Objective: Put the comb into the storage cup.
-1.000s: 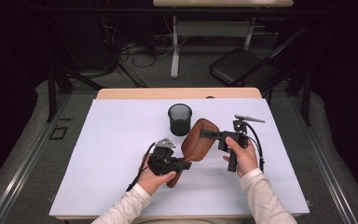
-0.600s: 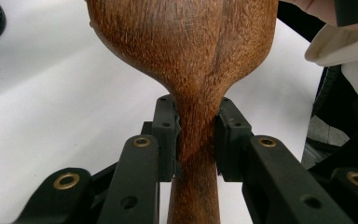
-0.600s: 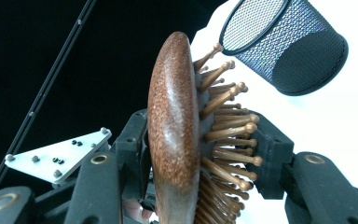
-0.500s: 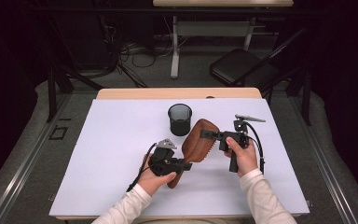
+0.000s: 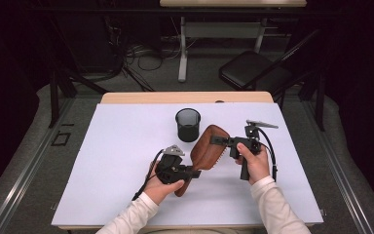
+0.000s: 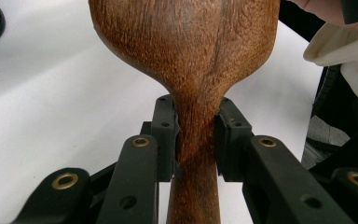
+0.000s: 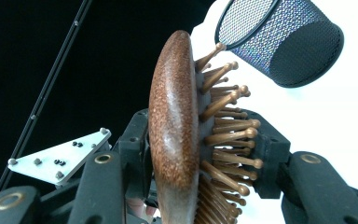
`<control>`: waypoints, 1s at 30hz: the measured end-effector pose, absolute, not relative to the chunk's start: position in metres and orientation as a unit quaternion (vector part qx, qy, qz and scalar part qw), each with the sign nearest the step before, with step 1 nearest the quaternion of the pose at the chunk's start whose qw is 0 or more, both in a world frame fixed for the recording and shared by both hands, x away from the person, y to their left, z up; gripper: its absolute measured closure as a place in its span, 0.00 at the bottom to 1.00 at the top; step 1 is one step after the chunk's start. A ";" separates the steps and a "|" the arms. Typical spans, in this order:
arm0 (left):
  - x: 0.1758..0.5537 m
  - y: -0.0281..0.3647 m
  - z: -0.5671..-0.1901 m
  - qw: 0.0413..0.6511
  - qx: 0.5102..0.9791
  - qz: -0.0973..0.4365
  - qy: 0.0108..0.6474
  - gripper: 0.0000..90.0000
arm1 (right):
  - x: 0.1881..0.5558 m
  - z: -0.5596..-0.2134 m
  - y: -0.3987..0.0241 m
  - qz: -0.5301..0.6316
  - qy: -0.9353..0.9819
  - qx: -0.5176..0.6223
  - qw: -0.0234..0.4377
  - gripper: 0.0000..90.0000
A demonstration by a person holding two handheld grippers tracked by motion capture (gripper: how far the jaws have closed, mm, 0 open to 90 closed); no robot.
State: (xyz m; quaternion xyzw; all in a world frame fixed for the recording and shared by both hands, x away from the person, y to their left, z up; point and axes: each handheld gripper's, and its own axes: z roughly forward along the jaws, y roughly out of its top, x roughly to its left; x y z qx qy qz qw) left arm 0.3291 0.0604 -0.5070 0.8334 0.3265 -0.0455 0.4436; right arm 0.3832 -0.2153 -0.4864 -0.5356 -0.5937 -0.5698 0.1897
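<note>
Just in front of the mesh cup [image 5: 188, 125], the left gripper [image 5: 191, 172] clamped the wooden hairbrush [image 5: 207, 147] by its neck. The right gripper [image 5: 217, 140], its jaws just closing, pinched the brush head across back and bristles.

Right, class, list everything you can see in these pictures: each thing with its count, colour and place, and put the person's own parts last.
Hairbrush: one, brown wood with wooden pins, held above the sheet between both grippers.
Mesh cup: one, black, upright on the sheet just behind the brush.
Sheet: one, white, covering the table top.
Table: one, light wood edge showing at the far side.
Folding chair: one, black, on the floor beyond the table.
Left gripper: one, black, shut on the brush's narrow neck.
Right gripper: one, black, its jaws have just been closing, shut on the brush head, one pad on the back, one on the pins.
Sleeves: two, white, at the near edge.
</note>
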 end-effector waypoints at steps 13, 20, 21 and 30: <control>0.329 0.061 -0.507 0.445 0.832 -0.046 0.328 0.80 | 0.383 -0.486 -0.216 -0.570 -0.590 -0.538 0.195 0.57; 0.330 0.061 -0.508 0.445 0.832 -0.046 0.330 0.77 | 0.383 -0.486 -0.217 -0.568 -0.588 -0.539 0.202 0.57; 0.330 0.061 -0.508 0.444 0.832 -0.045 0.330 0.76 | 0.383 -0.486 -0.217 -0.568 -0.587 -0.539 0.204 0.57; 0.331 0.061 -0.508 0.450 0.828 -0.047 0.333 0.67 | 0.384 -0.486 -0.219 -0.569 -0.584 -0.539 0.211 0.57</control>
